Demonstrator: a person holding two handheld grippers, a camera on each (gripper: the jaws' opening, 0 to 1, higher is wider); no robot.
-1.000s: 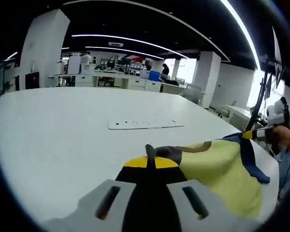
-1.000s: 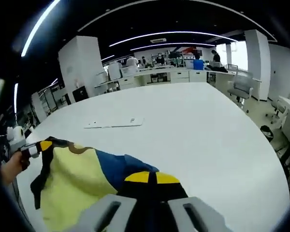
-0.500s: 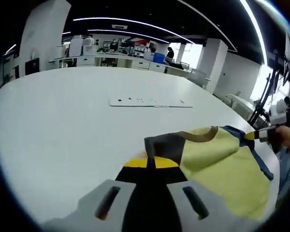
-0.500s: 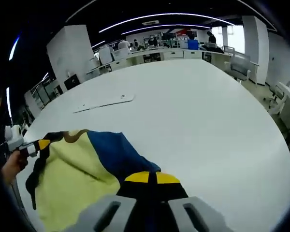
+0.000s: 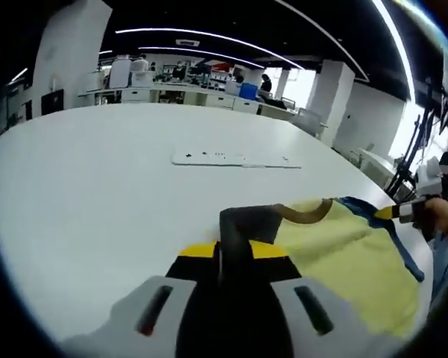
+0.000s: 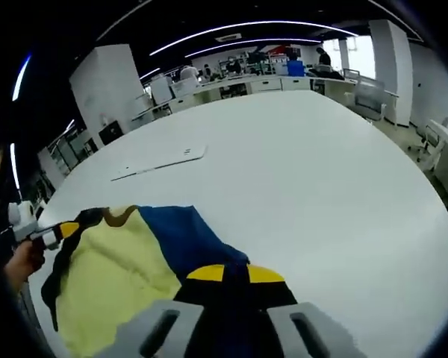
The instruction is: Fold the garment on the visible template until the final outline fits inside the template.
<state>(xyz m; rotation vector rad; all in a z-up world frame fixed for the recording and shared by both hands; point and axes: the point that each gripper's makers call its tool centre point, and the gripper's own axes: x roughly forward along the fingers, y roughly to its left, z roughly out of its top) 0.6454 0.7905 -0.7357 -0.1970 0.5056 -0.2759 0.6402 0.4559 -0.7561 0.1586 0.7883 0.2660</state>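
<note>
While both claws pinch it, garment [image 5: 343, 250] spreads between.

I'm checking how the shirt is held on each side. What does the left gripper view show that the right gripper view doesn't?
Left gripper view: the left gripper shut on a dark grey sleeve, with the brown collar close by and the right gripper entering at the right edge.

Right gripper view: the right gripper shut on the blue sleeve, with the left gripper at the left edge.

Both: the yellow garment, the white table and a flat white template.
</note>
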